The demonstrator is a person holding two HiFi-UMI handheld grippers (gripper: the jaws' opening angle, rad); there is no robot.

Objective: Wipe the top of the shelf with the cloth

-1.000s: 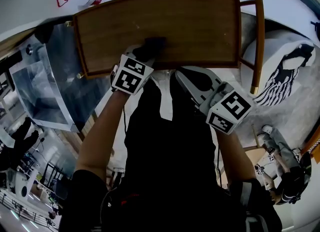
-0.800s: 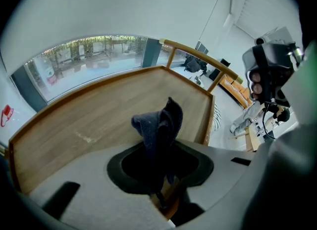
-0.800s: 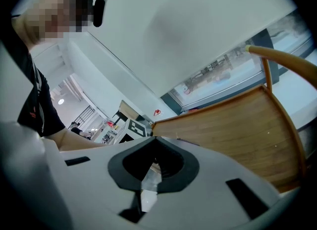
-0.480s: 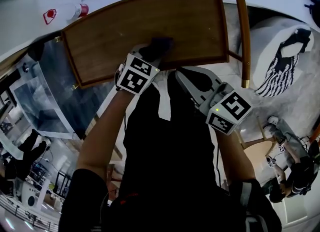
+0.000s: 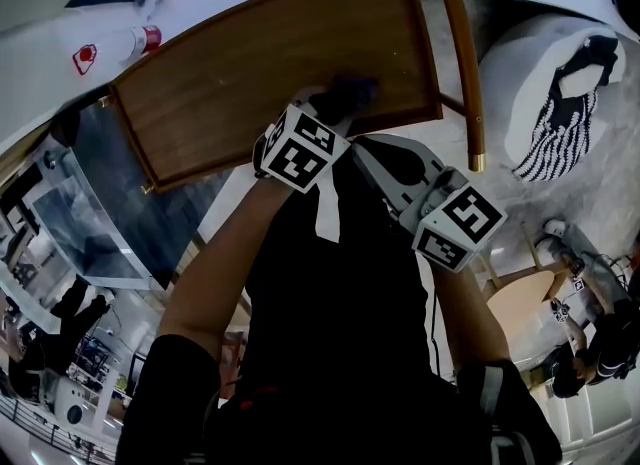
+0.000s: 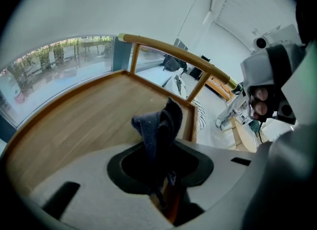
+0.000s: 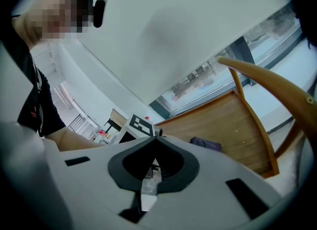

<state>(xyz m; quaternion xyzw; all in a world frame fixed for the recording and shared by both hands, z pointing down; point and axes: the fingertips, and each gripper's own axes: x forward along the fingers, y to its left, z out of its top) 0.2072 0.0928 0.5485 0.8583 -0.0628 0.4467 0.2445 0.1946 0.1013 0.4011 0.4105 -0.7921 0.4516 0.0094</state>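
The left gripper point(image 5: 333, 110) and the cloth point(image 5: 352, 89) have slid to the right along the near side of the shelf point(image 5: 250, 58). A second ago they were by the middle, and now they are close to the right corner. The shelf is the biggest thing here. Its top is flat brown wood with a low raised edge all round, and it is hard, so it can take a good push. Most of the wood lies to the left of the cloth and at the far side. The left gripper is squeezed tight on the cloth, with a dark bunch poking out past its tips. The right gripper point(image 5: 362, 149) hangs near the person's body, just off the near edge of the shelf. Its jaws are pressed together with nothing between them. The cloth is the smallest thing. It is dark, soft, light and floppy, and it looks to be resting on the wood. I think it will bend and fold easily and will not break. A firm pinch in the middle of the bunch is the best hold, so a loose part can rub the wood.
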